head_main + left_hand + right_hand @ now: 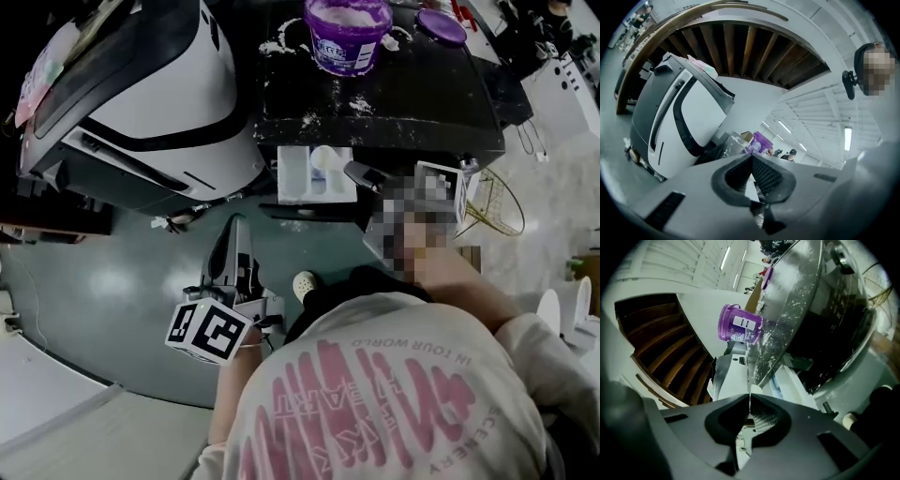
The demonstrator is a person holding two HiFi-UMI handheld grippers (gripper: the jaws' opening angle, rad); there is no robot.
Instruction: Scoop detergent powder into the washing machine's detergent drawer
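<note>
The white detergent drawer (292, 178) stands pulled out of the front of the black washing machine (412, 103), whose top is dusted with spilled powder. An open purple detergent tub (347, 36) stands on that top. My right gripper (354, 172) reaches over the drawer, shut on the handle of a white scoop (325, 160) whose bowl hangs above the drawer. In the right gripper view the scoop (751, 391) shows edge-on between the closed jaws (749, 400), with the tub (739, 330) beyond. My left gripper (240, 225) is low over the floor, shut and empty (751, 158).
A large white and black appliance (159, 94) fills the left. The tub's purple lid (441, 26) lies on the machine top. A wire basket (497, 206) sits at the right. The person's shirt (375, 403) covers the lower middle.
</note>
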